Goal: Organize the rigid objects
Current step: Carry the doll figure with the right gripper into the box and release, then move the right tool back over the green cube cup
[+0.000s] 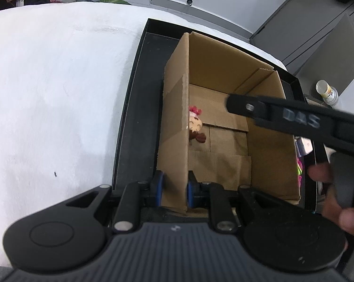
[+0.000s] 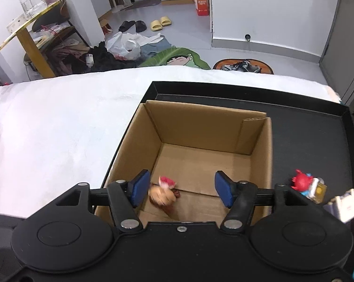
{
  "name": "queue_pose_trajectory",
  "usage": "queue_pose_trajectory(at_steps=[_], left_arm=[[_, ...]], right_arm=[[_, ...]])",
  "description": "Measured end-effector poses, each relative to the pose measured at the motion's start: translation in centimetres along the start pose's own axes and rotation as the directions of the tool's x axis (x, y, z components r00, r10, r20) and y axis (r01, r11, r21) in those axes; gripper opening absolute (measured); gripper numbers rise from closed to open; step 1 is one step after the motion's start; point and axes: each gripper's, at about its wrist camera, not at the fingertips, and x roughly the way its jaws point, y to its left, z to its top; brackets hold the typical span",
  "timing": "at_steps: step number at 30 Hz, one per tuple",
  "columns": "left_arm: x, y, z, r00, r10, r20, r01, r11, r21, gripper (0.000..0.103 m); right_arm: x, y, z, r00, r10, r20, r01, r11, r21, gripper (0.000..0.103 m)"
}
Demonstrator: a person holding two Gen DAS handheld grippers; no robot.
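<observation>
An open cardboard box [image 2: 200, 127] stands in a black tray [image 2: 306, 141]. My left gripper [image 1: 173, 185] is shut on the box's left wall [image 1: 177, 117], one blue pad on each side. A small doll figure [image 1: 195, 127] with a pink bow lies inside against that wall. In the right wrist view the doll figure [image 2: 161, 193] is blurred, just below and between the blue pads. My right gripper [image 2: 182, 186] is over the box's near side, open, its pads touching nothing. A hand [image 1: 341, 211] holds its handle.
A red crab toy [image 2: 301, 181] and a small white boxy item [image 2: 344, 204] lie on the tray to the box's right. White cloth [image 2: 59, 129] covers the surface on the left. A bottle [image 1: 327, 91] and grey cabinets [image 1: 329, 47] stand beyond the tray.
</observation>
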Motion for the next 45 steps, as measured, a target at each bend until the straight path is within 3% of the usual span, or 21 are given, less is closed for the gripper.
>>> queue_pose_trajectory(at_steps=[9, 27, 41, 45], left_arm=[[0.0, -0.5, 0.2, 1.000, 0.024, -0.001, -0.024, 1.000, -0.004, 0.019], [0.0, -0.8, -0.2, 0.998, 0.055, 0.005, -0.055, 0.998, 0.008, 0.018], [-0.8, -0.8, -0.1, 0.998, 0.058, 0.022, -0.059, 0.998, 0.012, 0.018], [-0.8, -1.0, -0.1, 0.998, 0.060, 0.020, -0.060, 0.998, 0.014, 0.018]], right_arm=[[-3.1, -2.1, -0.3, 0.999, 0.024, 0.021, -0.025, 0.999, 0.035, 0.069], [-7.4, -7.9, -3.2, 0.998, -0.045, 0.047, 0.041, 0.997, 0.072, 0.076], [-6.5, -12.6, -5.7, 0.997, -0.072, 0.023, 0.067, 0.984, 0.167, 0.076], [-5.8, -14.2, -6.3, 0.999, -0.045, 0.019, 0.039, 0.971, 0.235, 0.076]])
